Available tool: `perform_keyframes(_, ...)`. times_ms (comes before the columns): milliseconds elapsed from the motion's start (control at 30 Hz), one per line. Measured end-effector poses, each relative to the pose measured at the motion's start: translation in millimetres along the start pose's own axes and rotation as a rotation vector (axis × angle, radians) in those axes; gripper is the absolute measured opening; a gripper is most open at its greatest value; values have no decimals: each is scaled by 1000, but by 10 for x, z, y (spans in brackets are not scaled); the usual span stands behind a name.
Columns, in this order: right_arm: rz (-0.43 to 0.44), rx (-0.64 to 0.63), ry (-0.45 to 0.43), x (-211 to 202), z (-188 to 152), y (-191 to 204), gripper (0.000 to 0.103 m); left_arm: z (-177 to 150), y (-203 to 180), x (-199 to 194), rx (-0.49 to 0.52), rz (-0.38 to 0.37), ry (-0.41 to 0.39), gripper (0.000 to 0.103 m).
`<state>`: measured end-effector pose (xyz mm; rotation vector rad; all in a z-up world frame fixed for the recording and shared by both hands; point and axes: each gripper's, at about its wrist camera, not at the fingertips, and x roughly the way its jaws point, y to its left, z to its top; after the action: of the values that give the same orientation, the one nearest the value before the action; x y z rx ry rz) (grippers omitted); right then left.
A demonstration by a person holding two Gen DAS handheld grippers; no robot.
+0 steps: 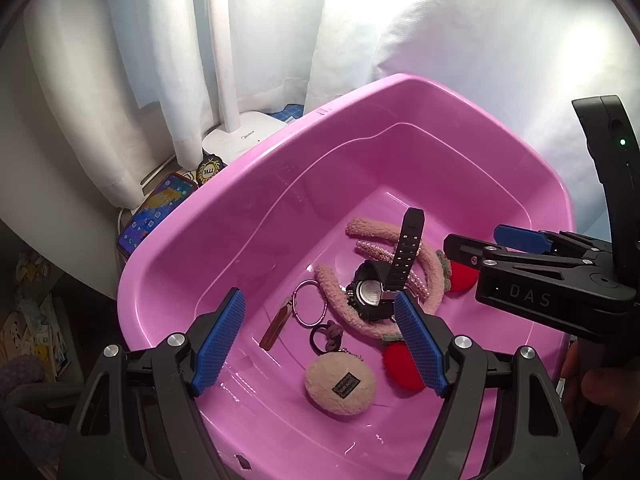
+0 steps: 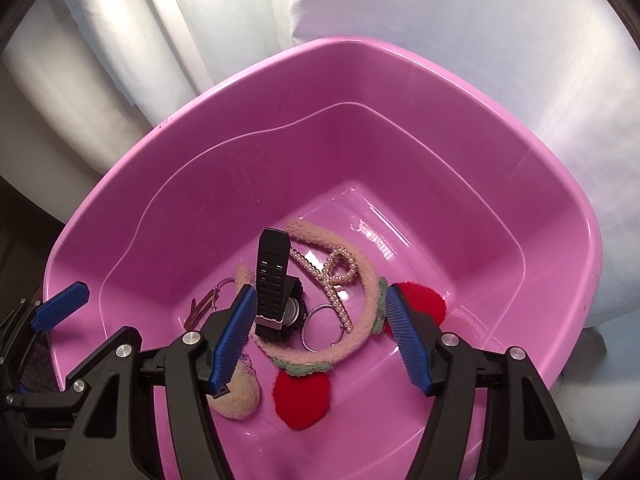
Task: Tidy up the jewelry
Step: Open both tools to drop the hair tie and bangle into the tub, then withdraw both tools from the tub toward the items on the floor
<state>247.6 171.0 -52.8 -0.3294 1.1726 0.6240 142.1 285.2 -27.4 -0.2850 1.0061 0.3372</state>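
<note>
A: Where does the jewelry sit?

B: All of it lies on the floor of the pink tub [image 1: 256, 184]. In the left wrist view a black watch [image 1: 370, 294] rests near the middle, face down, one strap standing up toward 12 o'clock. A fuzzy pink headband [image 1: 340, 304] curls around it, with a red pompom [image 1: 402, 366] at its 5 o'clock end and another [image 1: 464, 278] at 3 o'clock, partly hidden behind the other tool.

A: And the smaller pieces?

B: A pearl hair clip [image 2: 334, 276] lies across the headband, at 1 o'clock of the watch in the right wrist view. A thin hoop ring [image 1: 310, 304] with a reddish bar charm [image 1: 276, 326] sits at 9 o'clock of the watch. At 6 o'clock there is a dark hair tie [image 1: 326, 338], and below it a round beige plush puff [image 1: 340, 384] with a small dark label.

A: The tongs?

B: The left tongs [image 1: 320, 344] stand wide above the tub, nothing between the blue pads; the hoop, hair tie and puff show through the gap. The right tongs [image 2: 322, 334] are also spread, hanging over the watch and headband without pressing on either.

A: Anything outside the tub?

B: At 10 o'clock of it, a white lamp base [image 1: 240, 138] and a phone [image 1: 160, 210] with its screen lit, against white curtains [image 1: 160, 60].
</note>
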Motion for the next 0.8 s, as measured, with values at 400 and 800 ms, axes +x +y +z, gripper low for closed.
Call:
perform_keyframes(400, -8, -9, -20, -123, -17, 60, 72, -46, 24, -158, -15, 12, -22, 80)
perform_keyframes(800, 12, -5, -83, -462, -152, 85, 73, -166, 64, -509, -22, 27, -68, 89)
